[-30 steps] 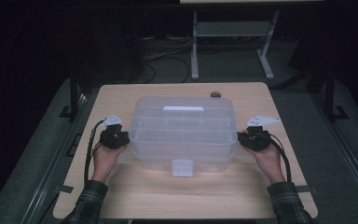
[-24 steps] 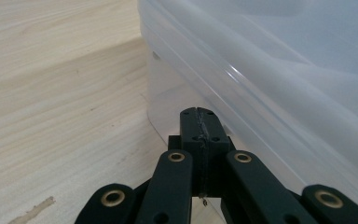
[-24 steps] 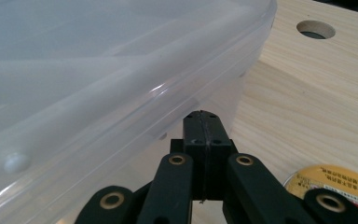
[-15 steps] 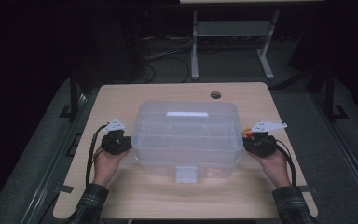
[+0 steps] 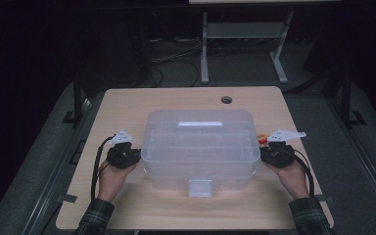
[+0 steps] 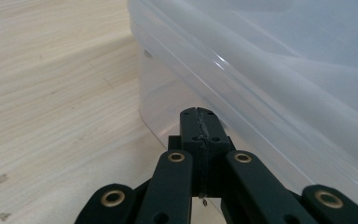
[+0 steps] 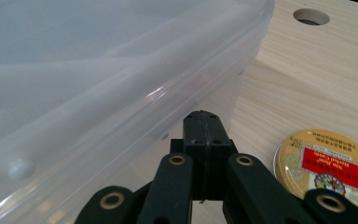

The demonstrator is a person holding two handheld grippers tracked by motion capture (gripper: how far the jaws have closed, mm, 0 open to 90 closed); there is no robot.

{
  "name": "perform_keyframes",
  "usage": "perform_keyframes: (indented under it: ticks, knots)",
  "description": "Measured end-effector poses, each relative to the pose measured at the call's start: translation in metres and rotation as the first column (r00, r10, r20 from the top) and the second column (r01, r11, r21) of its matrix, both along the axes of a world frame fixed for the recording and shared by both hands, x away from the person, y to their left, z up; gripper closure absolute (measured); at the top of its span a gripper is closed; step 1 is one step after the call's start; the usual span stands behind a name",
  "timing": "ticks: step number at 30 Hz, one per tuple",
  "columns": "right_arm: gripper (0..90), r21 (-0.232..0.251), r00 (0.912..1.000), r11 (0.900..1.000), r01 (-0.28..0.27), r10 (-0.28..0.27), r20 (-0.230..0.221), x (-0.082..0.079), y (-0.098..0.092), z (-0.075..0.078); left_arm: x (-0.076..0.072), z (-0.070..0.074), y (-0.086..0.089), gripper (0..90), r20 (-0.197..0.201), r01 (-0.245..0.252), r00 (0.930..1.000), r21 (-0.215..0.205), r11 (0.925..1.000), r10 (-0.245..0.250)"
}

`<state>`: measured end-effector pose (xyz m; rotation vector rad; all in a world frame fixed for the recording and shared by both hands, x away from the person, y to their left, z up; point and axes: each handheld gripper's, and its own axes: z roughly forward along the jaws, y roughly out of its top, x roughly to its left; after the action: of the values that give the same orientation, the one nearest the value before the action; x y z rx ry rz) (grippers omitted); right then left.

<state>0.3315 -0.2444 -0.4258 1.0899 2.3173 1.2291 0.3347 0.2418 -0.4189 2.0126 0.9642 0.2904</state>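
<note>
A clear plastic storage box (image 5: 199,147) with a lid stands in the middle of the wooden table (image 5: 142,105). My left gripper (image 5: 133,154) sits against the box's left side, jaws shut with nothing between them. In the left gripper view its tips (image 6: 200,122) rest under the lid's rim of the box (image 6: 270,79). My right gripper (image 5: 267,152) is at the box's right side, also shut and empty. Its tips (image 7: 204,125) lie just below the lid edge of the box (image 7: 98,88). A hand holds each gripper.
A small round yellow tin (image 7: 328,165) with a red label lies on the table right of the box, beside my right gripper (image 5: 263,138). A cable hole (image 5: 226,100) is in the table's far side. Dark floor, cables and a desk frame (image 5: 204,49) lie beyond.
Both hands and the box have come toward the table's near edge together. The round tin now shows beside the right gripper.
</note>
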Motion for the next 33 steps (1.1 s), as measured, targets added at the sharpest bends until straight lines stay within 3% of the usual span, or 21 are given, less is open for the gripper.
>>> perform_keyframes:
  ticks: [9, 17, 19, 27, 33]
  knots:
    - [90.0, -0.014, 1.0000, 1.000, -0.007, 0.007, 0.003, -0.015, -0.006, 0.001, -0.011, 0.000, -0.004, 90.0, -0.006, 0.022, 0.9997, -0.005, 0.9997, -0.022]
    - [90.0, 0.007, 0.9997, 1.000, -0.021, 0.021, -0.011, -0.014, -0.009, 0.000, -0.011, -0.001, -0.003, 90.0, 0.002, 0.026, 0.9997, -0.007, 0.9996, -0.026]
    - [83.3, 0.005, 0.9995, 1.000, -0.018, 0.018, -0.028, -0.013, -0.011, 0.001, -0.011, -0.002, -0.002, 89.9, 0.003, 0.024, 0.9997, 0.013, 0.9996, -0.024]
    - [76.5, 0.001, 0.9995, 1.000, 0.015, -0.015, -0.028, -0.017, -0.024, 0.006, -0.013, -0.002, 0.014, 77.2, -0.003, -0.018, 0.9998, 0.080, 0.9966, 0.018]
    - [67.2, 0.012, 0.9991, 1.000, 0.007, -0.007, -0.042, -0.021, -0.035, 0.006, -0.020, -0.005, 0.026, 61.5, 0.000, -0.050, 0.9987, 0.149, 0.9875, 0.051]
